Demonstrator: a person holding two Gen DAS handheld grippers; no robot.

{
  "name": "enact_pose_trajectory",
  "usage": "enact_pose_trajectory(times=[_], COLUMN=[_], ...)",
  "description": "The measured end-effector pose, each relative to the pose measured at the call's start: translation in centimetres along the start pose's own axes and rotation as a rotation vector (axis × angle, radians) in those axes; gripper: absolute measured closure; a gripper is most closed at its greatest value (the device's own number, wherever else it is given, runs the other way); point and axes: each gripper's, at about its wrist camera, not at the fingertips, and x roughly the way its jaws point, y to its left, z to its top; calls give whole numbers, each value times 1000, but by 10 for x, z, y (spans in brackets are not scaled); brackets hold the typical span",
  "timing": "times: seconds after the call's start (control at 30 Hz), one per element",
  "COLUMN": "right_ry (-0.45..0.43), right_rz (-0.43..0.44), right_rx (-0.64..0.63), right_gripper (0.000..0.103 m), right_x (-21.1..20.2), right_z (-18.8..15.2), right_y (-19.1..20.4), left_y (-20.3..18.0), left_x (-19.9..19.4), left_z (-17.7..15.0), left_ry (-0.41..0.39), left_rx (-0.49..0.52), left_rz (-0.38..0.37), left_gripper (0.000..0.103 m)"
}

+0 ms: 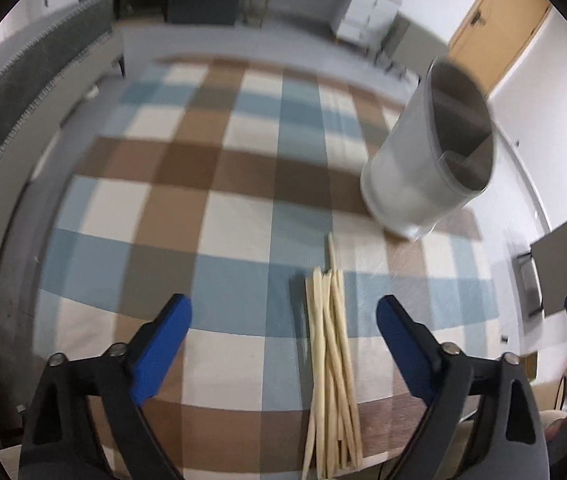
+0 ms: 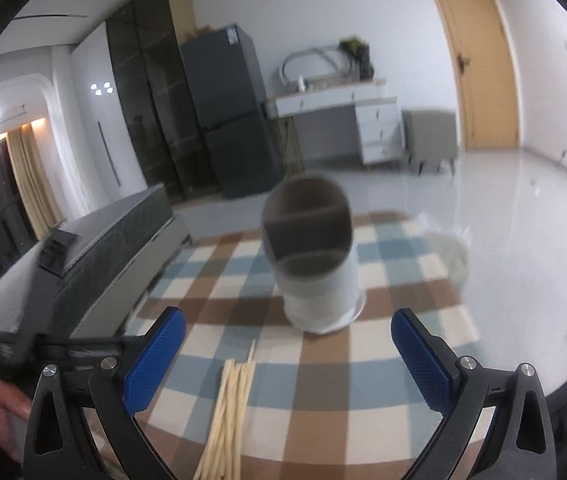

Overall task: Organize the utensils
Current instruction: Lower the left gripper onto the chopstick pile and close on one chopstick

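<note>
On the checked cloth point(image 1: 219, 216), a loose chopsticks point(image 1: 333, 360) bundle lies just short of the holder point(image 1: 423, 160). Left gripper point(image 1: 283, 340) and right gripper point(image 2: 287, 360) both gape wide, empty. Sticks look light, stiff, slippery, so I'd pinch mid-bundle or they'll fan out.
</note>
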Motion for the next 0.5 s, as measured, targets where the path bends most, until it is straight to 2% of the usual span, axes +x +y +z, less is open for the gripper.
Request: enact_pose_trajectory(times=[0.03,0.2,0.37,0.47,0.5], right_ry=[16,75,119,142,148], right_rz=[-7,-18,-1,7,9], right_rx=[0,-4,21,43,49], right_gripper=[0,0,1,2,3], right_x=[4,19,31,35,36], right_z=[0,-2,-1,-2,-2], right_y=[-1,-7,-13,-15,-16], left_y=[0,4,4,6,6], left_x=[7,25,35,40,42], left_z=[1,6,8,9,8], left_ry=[27,106,154,169,178], left_rx=[0,-54,-87,-99,-100], left_rz=[-14,-83,-116,-122,-124], left_gripper=[24,44,50,63,72])
